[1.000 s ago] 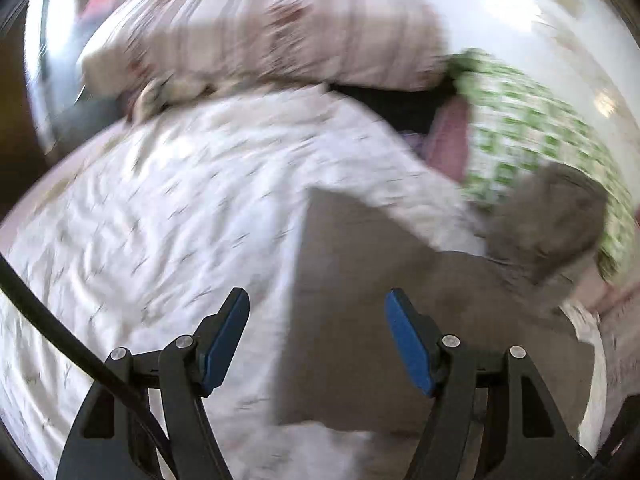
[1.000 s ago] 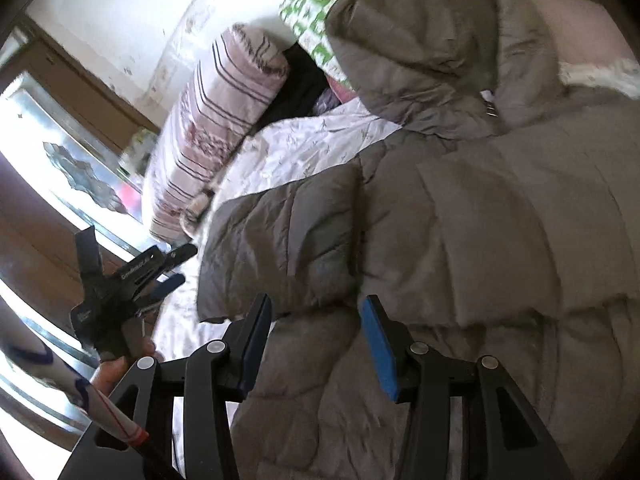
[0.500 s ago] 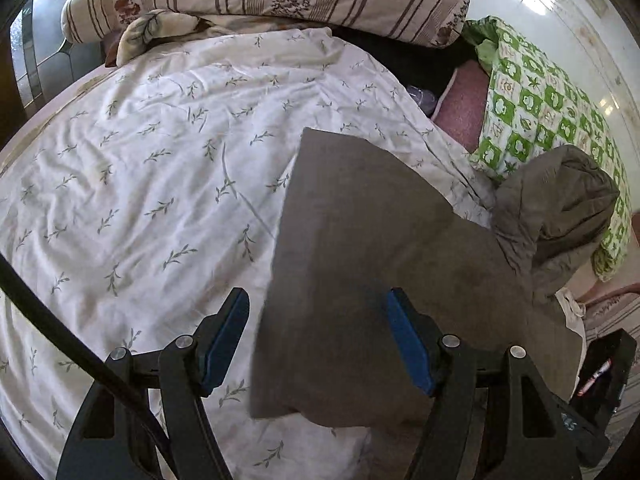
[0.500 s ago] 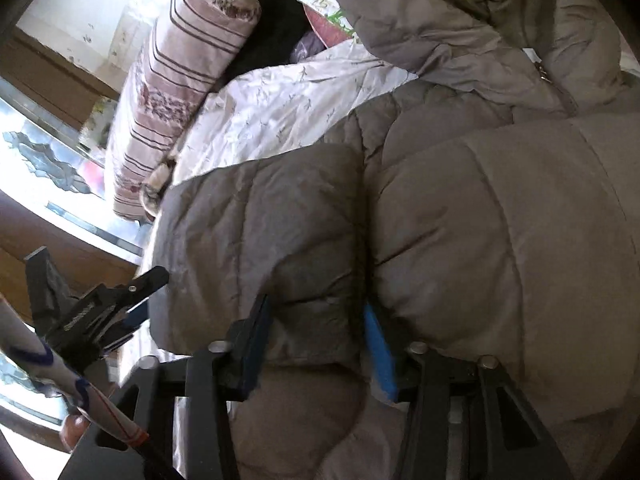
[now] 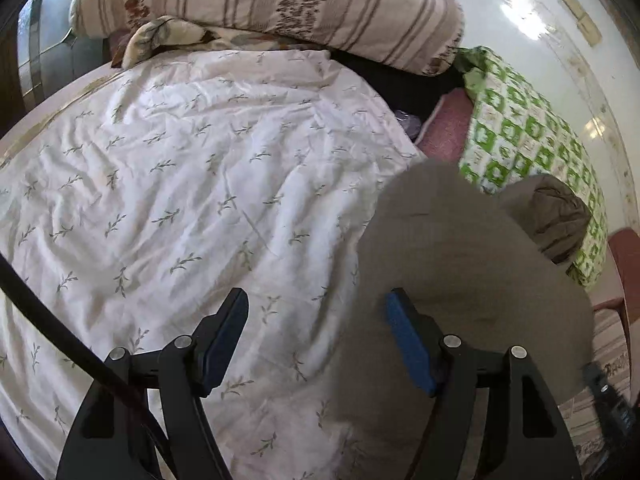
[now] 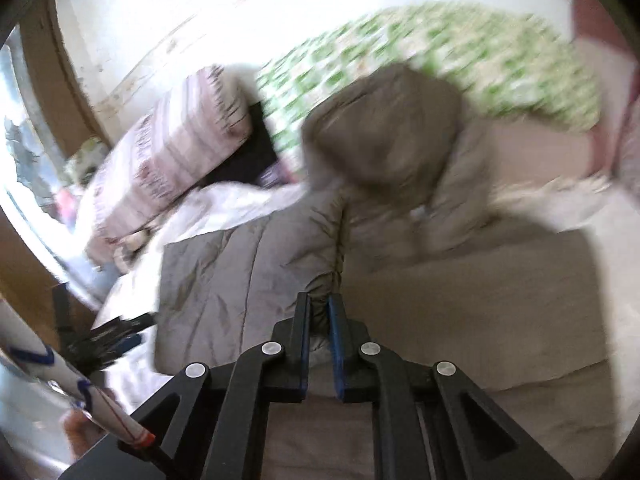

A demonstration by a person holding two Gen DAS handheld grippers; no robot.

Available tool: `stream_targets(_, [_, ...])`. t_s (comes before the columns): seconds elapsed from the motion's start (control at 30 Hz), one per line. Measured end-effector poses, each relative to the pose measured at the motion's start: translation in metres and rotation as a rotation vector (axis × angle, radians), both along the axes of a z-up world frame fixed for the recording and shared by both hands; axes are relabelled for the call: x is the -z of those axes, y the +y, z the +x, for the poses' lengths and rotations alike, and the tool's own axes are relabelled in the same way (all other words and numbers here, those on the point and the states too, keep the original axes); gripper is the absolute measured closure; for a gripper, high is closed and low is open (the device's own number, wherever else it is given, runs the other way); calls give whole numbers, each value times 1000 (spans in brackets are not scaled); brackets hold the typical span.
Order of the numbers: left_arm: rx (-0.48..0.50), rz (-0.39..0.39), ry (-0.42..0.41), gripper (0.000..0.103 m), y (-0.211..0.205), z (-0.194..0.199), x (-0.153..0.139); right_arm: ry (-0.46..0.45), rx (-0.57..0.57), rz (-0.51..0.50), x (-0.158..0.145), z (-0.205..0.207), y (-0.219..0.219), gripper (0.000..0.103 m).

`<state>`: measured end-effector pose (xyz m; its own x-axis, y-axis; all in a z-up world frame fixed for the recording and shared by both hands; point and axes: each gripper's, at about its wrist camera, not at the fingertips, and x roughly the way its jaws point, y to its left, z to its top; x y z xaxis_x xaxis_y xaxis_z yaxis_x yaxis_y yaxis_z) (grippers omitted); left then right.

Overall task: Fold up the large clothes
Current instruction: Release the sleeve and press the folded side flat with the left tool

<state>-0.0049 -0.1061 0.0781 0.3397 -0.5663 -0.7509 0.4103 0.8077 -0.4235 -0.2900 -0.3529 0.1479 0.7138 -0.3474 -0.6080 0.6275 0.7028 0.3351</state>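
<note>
In the left wrist view, we are holding our left tongs (image 5: 316,334) spread wide and gripping nothing, hovering above the white quilt printed with small green sprigs (image 5: 192,184) that covers the bed. The grey-brown padded hooded jacket (image 5: 460,280) is lying just ahead and to the right of these tongs, its near edge passing under the right-hand blue pad; half a second ago it was filling more of the space between the fingers, so we are drifting left of it. A striped pillow (image 5: 280,0) is sitting well ahead, a green-checked cushion (image 5: 528,140) far right.

In the right wrist view, blurred by motion, our right tongs (image 6: 319,316) are pressed nearly together and pinching a ridge of the jacket (image 6: 248,280) at the seam between sleeve and body. Half a second ago they were straddling that ridge, not yet clamped. We judge the grasp is made, so the sleeve can now be drawn across the body for the first fold. The hood (image 6: 384,120) is lying straight ahead.
</note>
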Motion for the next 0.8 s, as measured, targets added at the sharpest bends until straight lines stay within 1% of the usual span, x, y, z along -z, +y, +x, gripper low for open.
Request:
stream_targets(0.13, [49, 6, -23, 32, -14, -13, -4, 71, 147, -87, -11, -51, -31, 95])
stream_targets(0.17, [61, 11, -29, 32, -18, -16, -4, 90, 190, -97, -11, -66, -43, 95])
stream_targets(0.2, [75, 16, -35, 32, -22, -20, -4, 101, 209, -95, -11, -74, -50, 95])
stream_targets(0.3, [115, 35, -54, 32, -39, -32, -3, 141, 263, -82, 0, -97, -74, 96])
stream_targets(0.37, [150, 50, -60, 32, -52, -42, 1, 172, 282, -76, 14, -105, -85, 101])
stream_targets(0.43, [182, 64, -66, 32, -65, -53, 4, 184, 294, -69, 27, -110, -90, 101])
stream_targets(0.53, [231, 100, -79, 32, -86, -71, 12, 164, 301, -30, 49, -117, -95, 101])
stream_targets(0.6, [264, 144, -101, 32, -102, -84, 18, 153, 297, -5, 63, -119, -96, 101])
stream_targets(0.67, [292, 196, -135, 32, -116, -97, 25, 114, 275, 17, 75, -122, -91, 100])
stream_targets(0.73, [297, 235, -162, 32, -125, -104, 30, 80, 249, 22, 81, -120, -81, 100])
stream_targets(0.8, [306, 264, -180, 32, -131, -109, 35, 43, 236, 5, 86, -115, -68, 100])
